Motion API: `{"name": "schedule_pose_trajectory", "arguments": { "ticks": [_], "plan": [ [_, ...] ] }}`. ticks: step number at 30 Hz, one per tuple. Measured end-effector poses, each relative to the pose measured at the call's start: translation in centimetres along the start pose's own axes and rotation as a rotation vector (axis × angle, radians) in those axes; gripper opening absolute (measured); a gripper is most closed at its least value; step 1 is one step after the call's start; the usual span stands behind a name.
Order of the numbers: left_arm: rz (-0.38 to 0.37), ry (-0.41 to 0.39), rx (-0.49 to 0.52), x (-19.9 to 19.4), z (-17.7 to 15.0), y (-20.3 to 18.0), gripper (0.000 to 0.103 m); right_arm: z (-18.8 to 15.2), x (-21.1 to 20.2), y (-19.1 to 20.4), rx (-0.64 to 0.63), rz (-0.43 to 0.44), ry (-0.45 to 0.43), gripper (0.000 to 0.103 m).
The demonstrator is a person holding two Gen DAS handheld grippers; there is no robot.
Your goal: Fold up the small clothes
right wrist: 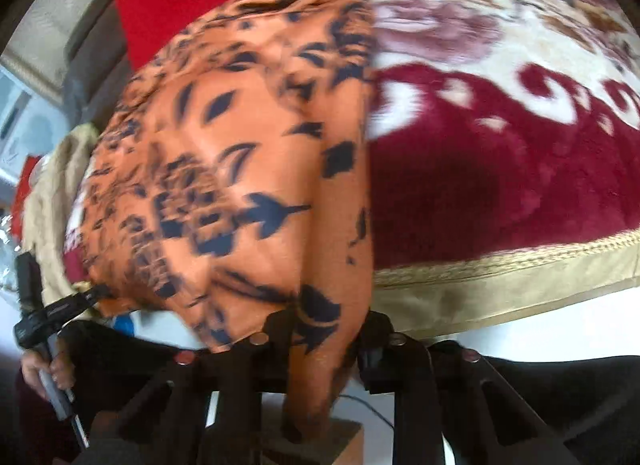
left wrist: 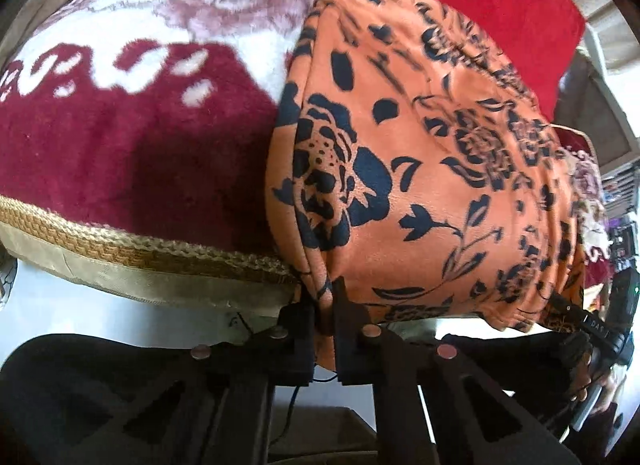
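Lying lengthwise away from edge, orange garment [left wrist: 420, 169]

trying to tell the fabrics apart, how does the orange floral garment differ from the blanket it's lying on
The orange garment is thin and smooth with a dark blue flower print; the blanket is thick, fuzzy, maroon and cream. The garment's near edge is pinched in the left claw and the right claw, while the blanket lies flat, unheld. The blanket has a tan woven border; the garment shows none. Both carry floral patterns.
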State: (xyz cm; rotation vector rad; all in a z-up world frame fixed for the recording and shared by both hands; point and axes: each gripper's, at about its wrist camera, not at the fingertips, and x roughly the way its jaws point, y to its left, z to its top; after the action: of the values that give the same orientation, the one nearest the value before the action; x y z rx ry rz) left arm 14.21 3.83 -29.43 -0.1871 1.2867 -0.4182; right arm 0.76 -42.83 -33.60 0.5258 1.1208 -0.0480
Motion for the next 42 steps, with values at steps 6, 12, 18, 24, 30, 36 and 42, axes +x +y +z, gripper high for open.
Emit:
{"name": "schedule_pose_trajectory", "arguments": {
  "ticks": [6, 12, 18, 24, 30, 36, 42],
  "plan": [
    [-0.096, -0.086, 0.045, -5.2, 0.7, -0.1, 0.006, 1.5, -5.5, 0.5, 0.009, 0.222, -0.076, 0.011],
    [-0.238, -0.161, 0.042, -10.0, 5.0, -0.9, 0.005, 5.4, -9.9, 0.7, 0.054, 0.411, -0.193, 0.011],
    [-0.247, -0.228, 0.051, -11.9, 12.1, -2.5, 0.005, 12.2, -11.9, 1.3, 0.116, 0.448, -0.335, 0.011],
    [-0.178, -0.225, 0.034, -9.4, 22.3, -3.6, 0.005, 21.0, -11.0, -0.5, 0.216, 0.434, -0.409, 0.011],
    [-0.132, -0.191, -0.007, -3.4, 30.7, -3.7, 0.005, 30.8, -4.6, -2.1, 0.328, 0.404, -0.397, 0.011],
    [-0.055, -0.185, -0.071, 3.0, 35.1, -1.4, 0.006, 36.4, 3.6, -5.7, 0.493, 0.450, -0.319, 0.012],
    [-0.183, -0.281, -0.138, 3.9, 35.4, 0.1, 0.007, 37.6, 7.2, -8.4, 0.602, 0.597, -0.247, 0.012]
  ]
}}
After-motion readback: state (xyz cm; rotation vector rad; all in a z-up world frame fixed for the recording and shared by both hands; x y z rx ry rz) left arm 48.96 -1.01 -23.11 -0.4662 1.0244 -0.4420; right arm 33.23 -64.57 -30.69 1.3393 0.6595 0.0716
